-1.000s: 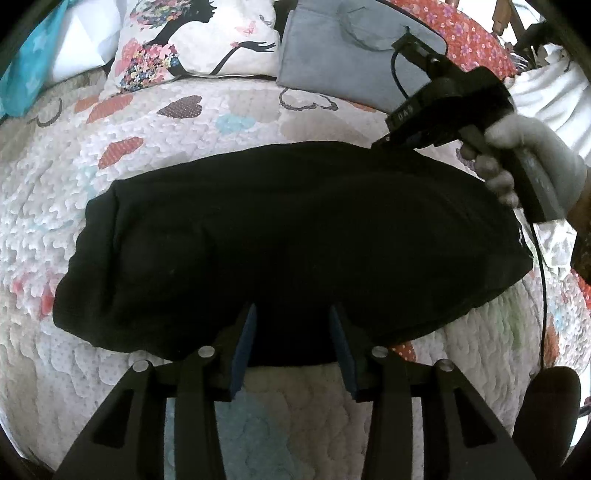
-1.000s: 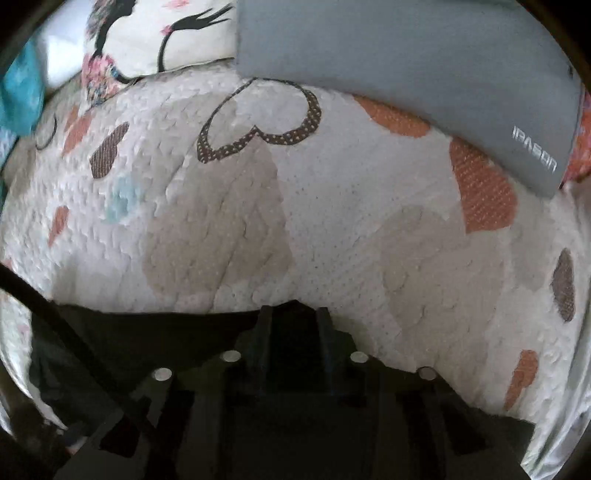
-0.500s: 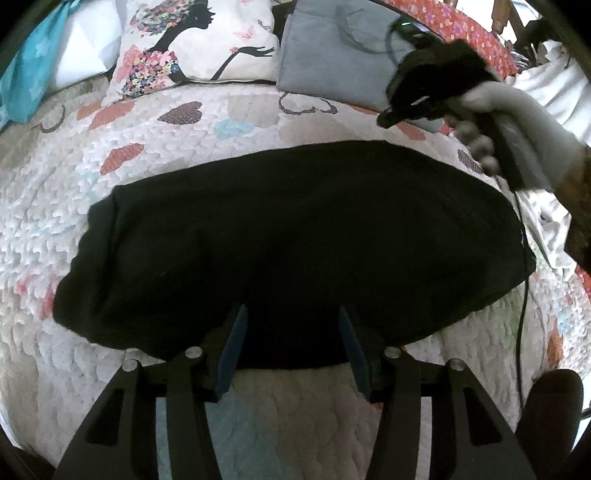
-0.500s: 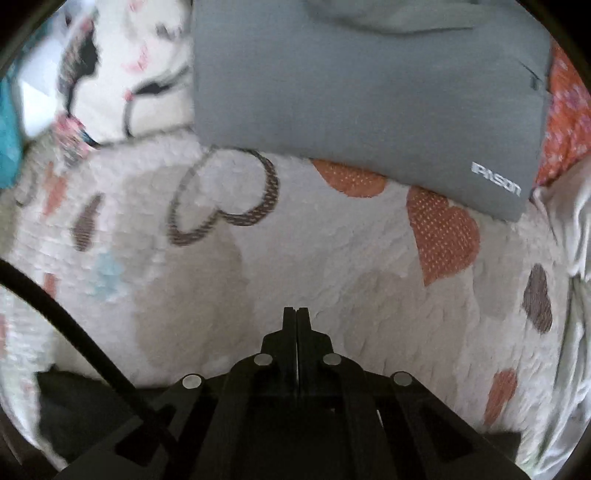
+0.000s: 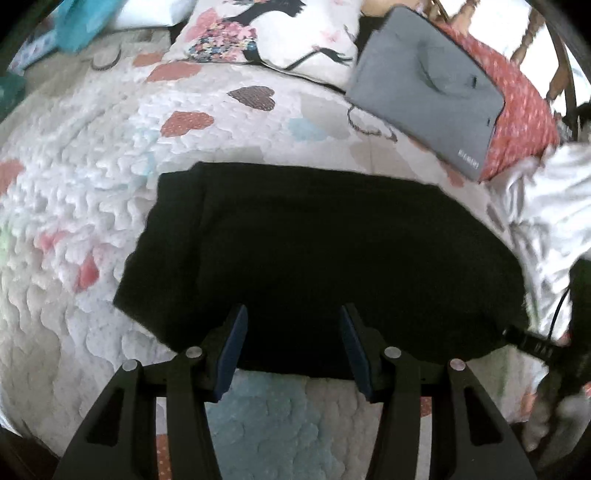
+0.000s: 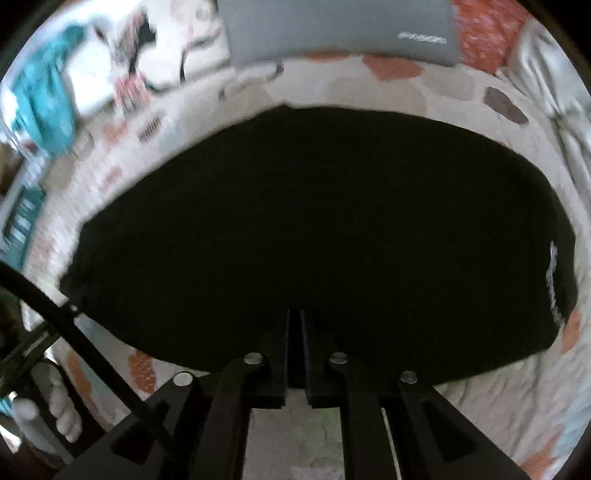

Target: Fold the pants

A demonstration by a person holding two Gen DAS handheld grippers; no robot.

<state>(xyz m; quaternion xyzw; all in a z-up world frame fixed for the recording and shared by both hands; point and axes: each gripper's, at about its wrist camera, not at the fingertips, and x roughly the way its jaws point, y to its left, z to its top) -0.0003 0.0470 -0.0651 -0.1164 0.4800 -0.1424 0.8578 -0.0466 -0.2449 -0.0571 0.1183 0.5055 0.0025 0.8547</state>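
Observation:
Black pants (image 5: 314, 251) lie folded into a wide band across the heart-patterned quilt (image 5: 92, 166). My left gripper (image 5: 292, 310) hovers open over their near edge, left of middle, its blue pads apart and gripping no cloth. In the right wrist view the pants (image 6: 314, 221) fill the middle, with a white label at their right end. My right gripper (image 6: 294, 314) points down at their near edge. Its jaws are opening, only a thin slit apart, with nothing between them.
A grey folded item (image 5: 428, 85) with a small logo lies beyond the pants, on red flowered fabric (image 5: 524, 110). A printed cushion (image 5: 280, 33) and teal cloth (image 5: 74, 26) sit at the back. Crumpled white cloth (image 5: 546, 206) lies at the right.
The right gripper let go at the pants' far edge, shut, and swung back to the near edge, leaving the left view's upper right. The left gripper's jaws widened a little and it shifted sideways.

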